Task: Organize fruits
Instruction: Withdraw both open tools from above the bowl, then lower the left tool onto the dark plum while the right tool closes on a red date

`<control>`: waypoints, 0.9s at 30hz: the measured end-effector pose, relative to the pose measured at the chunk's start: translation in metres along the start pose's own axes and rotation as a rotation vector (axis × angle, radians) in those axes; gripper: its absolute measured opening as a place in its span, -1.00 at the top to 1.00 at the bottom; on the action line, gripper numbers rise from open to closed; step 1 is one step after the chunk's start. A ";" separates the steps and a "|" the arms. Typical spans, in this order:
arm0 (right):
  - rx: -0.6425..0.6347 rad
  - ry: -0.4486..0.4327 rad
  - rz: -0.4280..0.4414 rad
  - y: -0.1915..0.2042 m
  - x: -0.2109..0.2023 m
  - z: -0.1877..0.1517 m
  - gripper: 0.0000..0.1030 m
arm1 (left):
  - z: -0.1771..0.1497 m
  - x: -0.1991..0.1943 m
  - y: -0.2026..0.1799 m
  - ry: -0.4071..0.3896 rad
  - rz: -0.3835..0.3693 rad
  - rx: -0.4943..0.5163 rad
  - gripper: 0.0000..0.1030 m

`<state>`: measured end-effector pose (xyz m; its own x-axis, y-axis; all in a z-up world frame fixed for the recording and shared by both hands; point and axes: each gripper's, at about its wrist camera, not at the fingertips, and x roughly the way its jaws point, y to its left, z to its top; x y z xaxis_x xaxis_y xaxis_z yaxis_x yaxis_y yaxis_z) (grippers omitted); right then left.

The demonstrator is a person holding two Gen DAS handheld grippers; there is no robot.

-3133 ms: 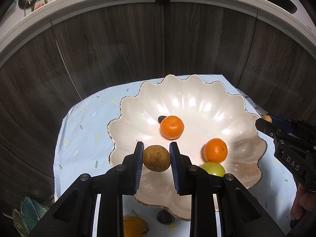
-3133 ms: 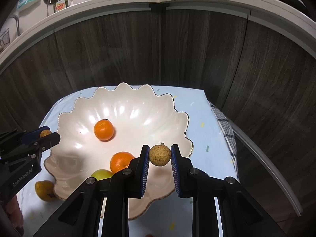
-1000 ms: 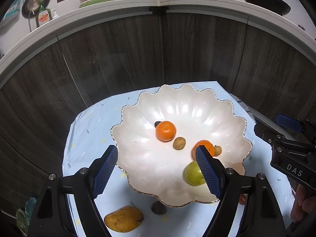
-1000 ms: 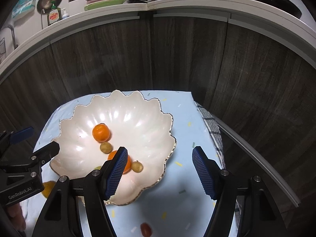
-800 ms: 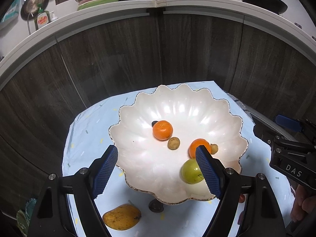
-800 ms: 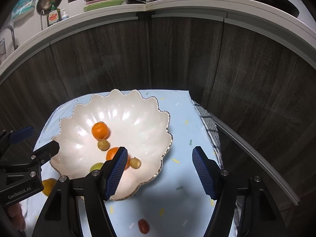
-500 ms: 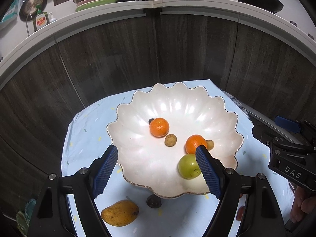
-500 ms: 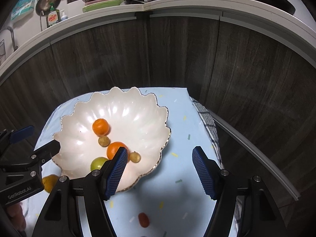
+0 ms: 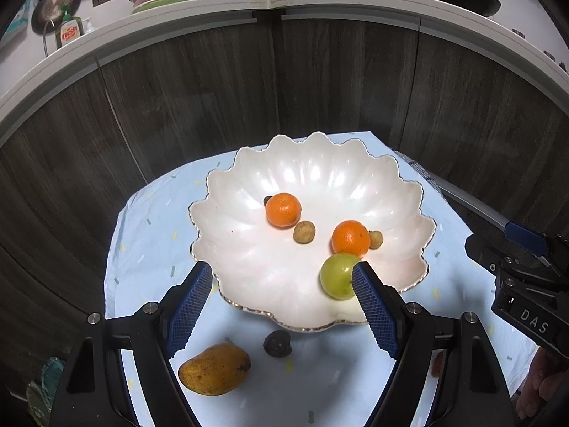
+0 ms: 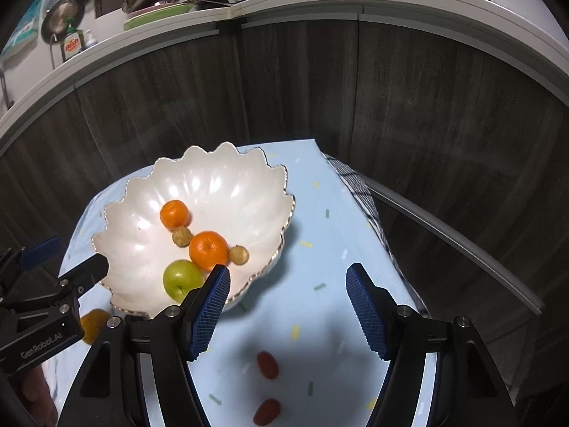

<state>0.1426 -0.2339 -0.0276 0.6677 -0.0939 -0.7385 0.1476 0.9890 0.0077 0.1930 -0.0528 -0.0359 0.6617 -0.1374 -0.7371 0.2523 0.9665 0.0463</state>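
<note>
Fruits lie mostly inside the scalloped white bowl (image 9: pixel 313 174) on the pale blue cloth (image 9: pixel 149 220); in the bowl are 2 oranges, 1 toward its far-left side (image 9: pixel 283 209) and 1 nearer its right side (image 9: pixel 350 238); a small brown fruit (image 9: pixel 304 232) sits between them, and a second brown fruit (image 9: pixel 375 239) touches the right orange on its outer side; a green apple (image 9: pixel 336 274) rests just in front of that orange, close to the bowl's near rim. Outside the bowl, a yellow mango (image 9: pixel 214 368) lies on the cloth before its near-left rim, with a dark round fruit (image 9: pixel 277 343) just beside the rim; 2 small red fruits (image 10: pixel 267 364) (image 10: pixel 266 411) lie on the cloth off the bowl's right side. The left gripper (image 9: pixel 282 311) hangs above the bowl's near rim, jaws wide apart and holding nothing; the right gripper (image 10: pixel 288 307) hangs over the cloth right of the bowl, jaws likewise spread and empty.
</note>
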 end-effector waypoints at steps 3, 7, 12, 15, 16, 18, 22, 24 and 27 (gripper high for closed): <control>-0.008 0.002 -0.014 0.004 -0.002 -0.005 -0.33 | -0.006 -0.001 0.002 0.002 -0.007 0.003 -0.57; -0.016 -0.002 -0.028 0.010 -0.006 -0.010 -0.33 | -0.013 -0.002 0.006 -0.003 -0.009 0.006 -0.57; -0.014 0.003 -0.032 0.017 -0.007 -0.019 -0.33 | -0.023 -0.003 0.010 -0.004 -0.011 0.019 -0.57; -0.014 0.009 -0.035 0.020 -0.005 -0.024 -0.33 | -0.028 -0.003 0.012 0.001 -0.013 0.024 -0.57; -0.012 0.012 -0.036 0.020 -0.004 -0.026 -0.33 | -0.030 -0.003 0.013 0.002 -0.011 0.026 -0.57; -0.011 0.020 -0.036 0.022 -0.003 -0.031 -0.33 | -0.033 -0.003 0.014 0.003 -0.010 0.030 -0.57; -0.018 0.043 -0.036 0.025 0.003 -0.040 -0.33 | -0.040 0.001 0.016 0.012 -0.011 0.032 -0.57; -0.021 0.051 -0.036 0.027 0.005 -0.043 -0.33 | -0.045 0.003 0.018 0.019 -0.013 0.033 -0.57; -0.023 0.059 -0.036 0.028 0.008 -0.050 -0.33 | -0.051 0.008 0.019 0.030 -0.021 0.032 -0.57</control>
<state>0.1158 -0.2012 -0.0672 0.6180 -0.1234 -0.7764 0.1534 0.9875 -0.0349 0.1668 -0.0244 -0.0748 0.6349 -0.1504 -0.7578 0.2884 0.9561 0.0519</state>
